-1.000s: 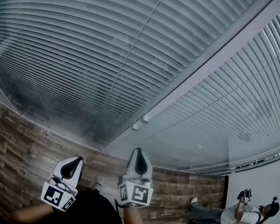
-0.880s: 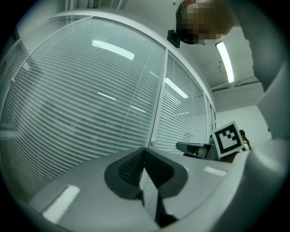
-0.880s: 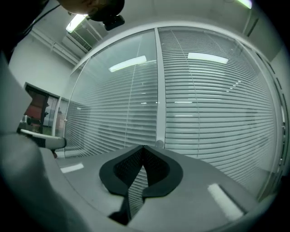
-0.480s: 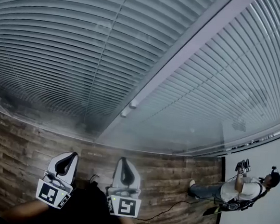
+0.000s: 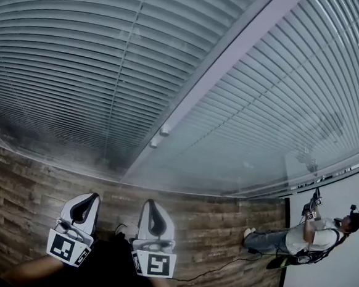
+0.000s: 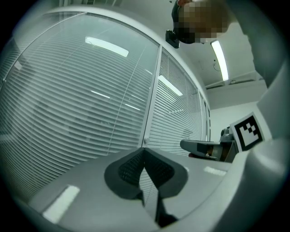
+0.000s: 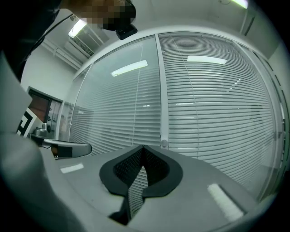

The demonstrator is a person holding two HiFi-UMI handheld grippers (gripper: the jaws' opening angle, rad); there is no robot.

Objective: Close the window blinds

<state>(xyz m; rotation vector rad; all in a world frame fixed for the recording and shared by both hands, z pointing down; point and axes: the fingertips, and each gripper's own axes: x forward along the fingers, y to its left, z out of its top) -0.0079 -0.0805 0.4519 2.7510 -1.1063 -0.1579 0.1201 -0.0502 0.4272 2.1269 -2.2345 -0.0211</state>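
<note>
Window blinds [image 5: 81, 51] straight ahead of both grippers, well apart from the jaw tips, lowered behind glass across two panes, slats horizontal. Between the panes, ahead and slightly to the right of the right gripper [image 5: 149, 201], a pale frame post [image 5: 236, 48] with a small round knob [image 5: 164, 131] low on it. Left gripper [image 5: 94, 195] just beside the right one, on its left, both aimed at the blinds. Left gripper's jaws pressed together at the tips, gripping nothing; right gripper's likewise, pads meeting, empty. Under both grippers, wood-plank floor [image 5: 15, 182]. Far off to the right of the right gripper, by a white wall [image 5: 343, 270], a second person [image 5: 311, 237] with marker-cube grippers held up. Near that person's feet, a dark cable [image 5: 219, 267] across the floor.
</note>
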